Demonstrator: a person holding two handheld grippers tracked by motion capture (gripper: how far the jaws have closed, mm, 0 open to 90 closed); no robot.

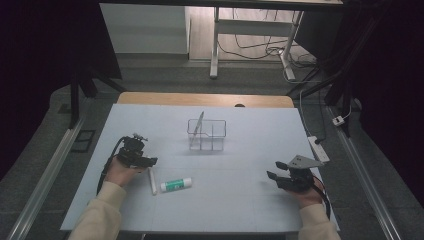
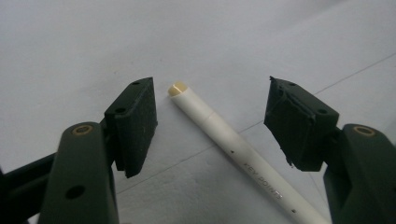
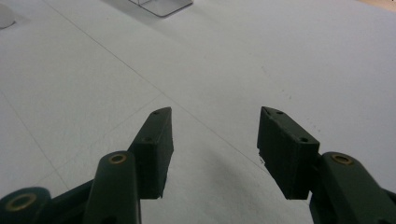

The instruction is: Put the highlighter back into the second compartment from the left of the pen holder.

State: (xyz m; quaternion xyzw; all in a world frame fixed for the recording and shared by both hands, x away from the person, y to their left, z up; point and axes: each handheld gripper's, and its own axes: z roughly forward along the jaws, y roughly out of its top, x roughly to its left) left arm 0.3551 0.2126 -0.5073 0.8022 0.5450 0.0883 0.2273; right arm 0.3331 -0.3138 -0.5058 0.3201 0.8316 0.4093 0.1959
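Step in hand: you look set to pick up the white pen [image 2: 243,154] with your left gripper [image 2: 212,116]; it lies flat on the white table [image 1: 240,200], just left of the green-and-white glue stick [image 1: 175,184].
Left gripper state: released, jaws wide apart, with the pen's tip end lying between them but untouched by either pad.
Grip advice: the pen runs slantwise through the gap and sits nearer your left jaw. Centre it, bring the pads [image 2: 140,121] down level with the barrel, and close across the barrel rather than on the tapered tip, which would likely slip out.
Caution: the barrel is round and smooth, so close slowly; a lopsided pinch may roll it toward the glue stick.
Left hand pose: your left hand [image 1: 120,170] rests low at the near left of the table, gripper angled down over the pen.
Right gripper state: your right gripper [image 3: 212,135] is released too, nothing between its jaws.
Right hand pose: parked low at the near right, well apart from the pen, pointing toward the clear organiser [image 1: 207,134] mid-table.
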